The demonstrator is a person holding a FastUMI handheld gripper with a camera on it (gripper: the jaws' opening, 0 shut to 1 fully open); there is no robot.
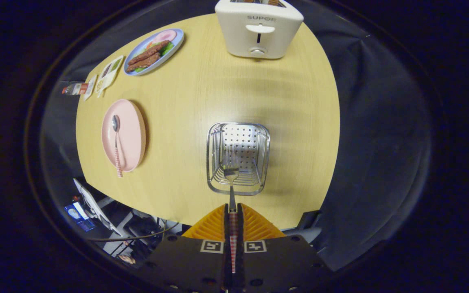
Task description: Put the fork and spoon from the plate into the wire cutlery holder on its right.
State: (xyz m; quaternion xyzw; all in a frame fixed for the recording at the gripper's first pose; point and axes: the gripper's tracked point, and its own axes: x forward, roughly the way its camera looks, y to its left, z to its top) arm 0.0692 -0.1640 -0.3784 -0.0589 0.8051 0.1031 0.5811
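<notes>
My gripper (233, 208) is shut on the fork (231, 179), clamping its checked handle between both fingers. The fork's tines point ahead and hang over the near rim of the wire cutlery holder (237, 158), which stands just beyond the fingers on the wooden table (218, 93). The holder has a perforated bottom and looks bare inside. Off to the left lies the pink plate (130, 136). On it rests the spoon (116, 144), bowl away from me, its checked handle sticking out over the plate's near rim.
A white toaster (259, 28) stands at the table's far edge, straight beyond the holder. At the far left sit a blue plate of food (154, 51), some packets (109, 75) and a small bottle (73, 88). Cables and gear lie below the near table edge.
</notes>
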